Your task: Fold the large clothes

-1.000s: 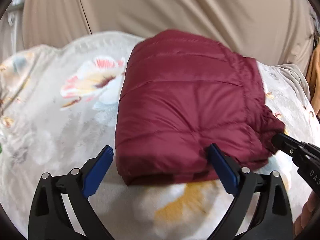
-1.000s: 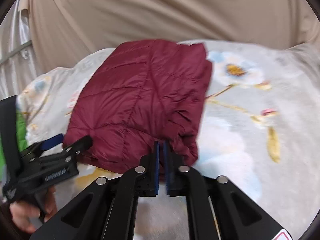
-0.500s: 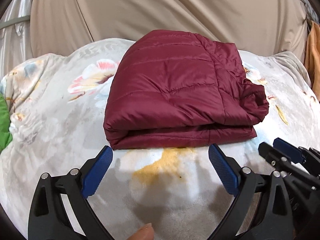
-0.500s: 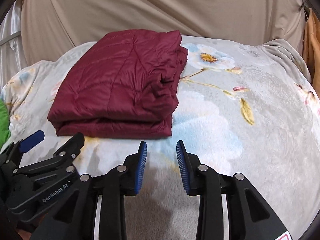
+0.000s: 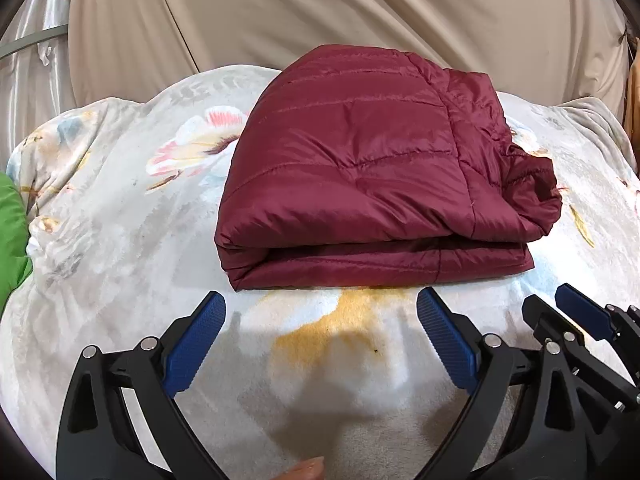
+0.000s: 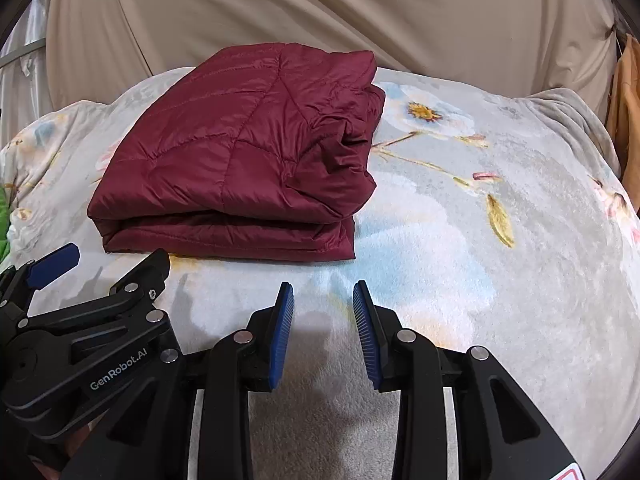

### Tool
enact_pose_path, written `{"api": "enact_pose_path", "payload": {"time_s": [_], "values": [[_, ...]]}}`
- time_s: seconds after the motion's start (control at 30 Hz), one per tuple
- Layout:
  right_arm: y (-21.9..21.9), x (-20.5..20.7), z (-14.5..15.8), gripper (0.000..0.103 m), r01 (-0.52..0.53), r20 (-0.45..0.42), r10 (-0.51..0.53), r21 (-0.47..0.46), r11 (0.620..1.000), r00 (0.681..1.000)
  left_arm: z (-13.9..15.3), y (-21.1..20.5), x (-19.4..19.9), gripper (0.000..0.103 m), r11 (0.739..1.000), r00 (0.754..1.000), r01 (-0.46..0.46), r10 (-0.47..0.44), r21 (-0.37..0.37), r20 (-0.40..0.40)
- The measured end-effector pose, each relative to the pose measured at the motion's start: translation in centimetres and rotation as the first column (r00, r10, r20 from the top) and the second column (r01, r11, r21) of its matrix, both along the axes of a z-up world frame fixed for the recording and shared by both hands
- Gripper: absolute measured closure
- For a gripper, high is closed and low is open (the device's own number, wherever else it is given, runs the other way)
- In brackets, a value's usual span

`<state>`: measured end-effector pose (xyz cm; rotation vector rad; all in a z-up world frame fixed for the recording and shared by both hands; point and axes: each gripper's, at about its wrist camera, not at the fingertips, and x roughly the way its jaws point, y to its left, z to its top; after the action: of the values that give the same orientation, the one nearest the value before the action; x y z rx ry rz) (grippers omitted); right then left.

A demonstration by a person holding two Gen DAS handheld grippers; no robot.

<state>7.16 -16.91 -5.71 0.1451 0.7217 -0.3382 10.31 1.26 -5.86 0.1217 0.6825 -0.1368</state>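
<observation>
Already folded into a compact stack at twelve o'clock on the floral fleece bed cover (image 5: 120,240): dark red quilted puffer jacket (image 5: 372,176), clear of both the left gripper (image 5: 320,344) with jaws wide open and the right gripper (image 6: 323,332) with jaws just opened and empty, nothing evidently left to fold.

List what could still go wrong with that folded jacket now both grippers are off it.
1. The puffy maroon jacket lies folded with nothing pinning it; the top layer may spring open.
2. Its bunched right edge looks loose and may slump out of the stack.
3. The soft floral blanket gives uneven support. The left gripper and right gripper are both open, clear of it.
</observation>
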Motion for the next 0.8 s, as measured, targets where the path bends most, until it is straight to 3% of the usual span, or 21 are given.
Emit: {"api": "enact_pose_path", "payload": {"time_s": [0.8], "values": [[-0.07,0.23,-0.39,0.071,0.008,-0.013,-0.008,-0.006,1.0,1.0,-0.3,-0.17,0.03,0.01,1.0,1.0,-0.01,0.01,0.015,-0.005]]}}
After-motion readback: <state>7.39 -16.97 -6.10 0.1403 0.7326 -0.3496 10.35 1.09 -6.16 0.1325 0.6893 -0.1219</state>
